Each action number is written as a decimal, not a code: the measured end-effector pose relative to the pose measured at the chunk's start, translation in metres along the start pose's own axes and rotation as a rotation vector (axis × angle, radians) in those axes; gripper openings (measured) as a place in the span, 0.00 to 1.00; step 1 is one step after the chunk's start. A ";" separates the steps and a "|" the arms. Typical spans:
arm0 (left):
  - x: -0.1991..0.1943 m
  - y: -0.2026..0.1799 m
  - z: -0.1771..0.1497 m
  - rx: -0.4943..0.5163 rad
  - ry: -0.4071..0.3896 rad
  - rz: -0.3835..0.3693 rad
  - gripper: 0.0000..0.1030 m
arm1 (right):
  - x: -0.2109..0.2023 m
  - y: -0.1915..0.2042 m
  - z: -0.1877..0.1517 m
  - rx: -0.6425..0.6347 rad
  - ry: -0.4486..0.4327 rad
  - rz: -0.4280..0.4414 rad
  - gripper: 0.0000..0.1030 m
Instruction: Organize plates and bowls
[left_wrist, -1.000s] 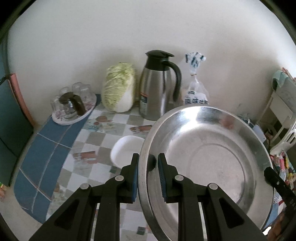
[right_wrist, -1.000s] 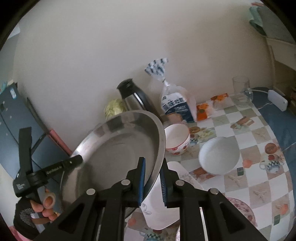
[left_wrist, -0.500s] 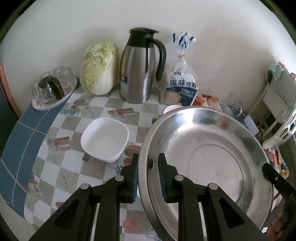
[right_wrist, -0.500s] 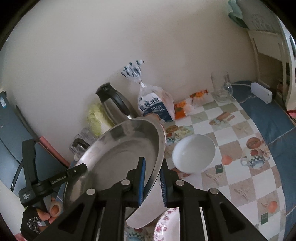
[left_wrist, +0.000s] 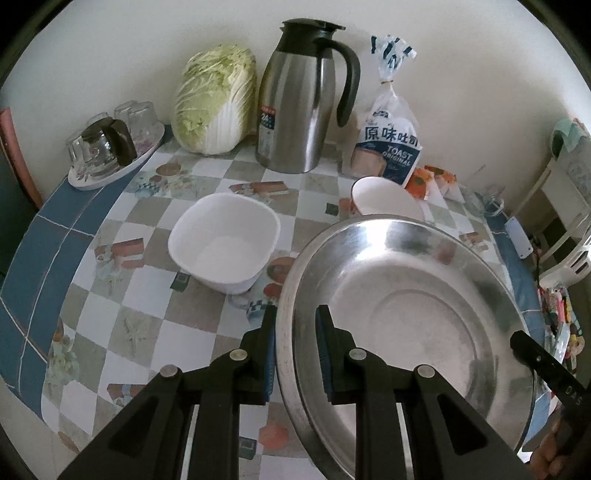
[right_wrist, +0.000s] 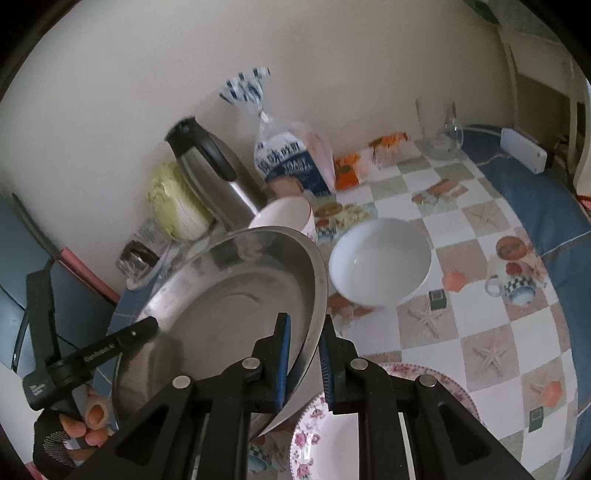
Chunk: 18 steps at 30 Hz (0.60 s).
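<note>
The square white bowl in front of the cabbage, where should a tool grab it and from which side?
Pinch the near rim of the square white bowl, one finger inside and one outside, coming down from above. It sits upright and open, its thin wall suits a pinch, and its near side looks unobstructed.

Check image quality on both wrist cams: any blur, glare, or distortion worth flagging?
Left wrist view: sharp; bright glare streaks on the steel basin and the thermos; fisheye bends the table edge. Right wrist view: softer, with motion smear on the bread bag and thermos; the basin rim reads dull, with little glare.
</note>
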<state>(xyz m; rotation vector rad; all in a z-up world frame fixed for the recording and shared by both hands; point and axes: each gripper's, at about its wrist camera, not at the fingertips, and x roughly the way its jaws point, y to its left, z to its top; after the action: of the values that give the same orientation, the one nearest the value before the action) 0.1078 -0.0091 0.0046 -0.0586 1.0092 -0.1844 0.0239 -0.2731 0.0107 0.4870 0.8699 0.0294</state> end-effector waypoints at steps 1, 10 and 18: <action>0.002 0.002 -0.001 -0.005 0.007 -0.001 0.20 | 0.003 0.000 -0.001 -0.001 0.012 -0.004 0.17; 0.019 0.016 -0.006 -0.053 0.044 -0.005 0.20 | 0.023 0.004 -0.008 -0.008 0.072 -0.015 0.17; 0.031 0.017 -0.009 -0.047 0.063 -0.001 0.20 | 0.040 0.001 -0.013 -0.006 0.117 -0.049 0.17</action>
<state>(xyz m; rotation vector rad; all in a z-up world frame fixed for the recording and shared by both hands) 0.1188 0.0027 -0.0283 -0.0968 1.0760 -0.1646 0.0406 -0.2580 -0.0248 0.4615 0.9960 0.0162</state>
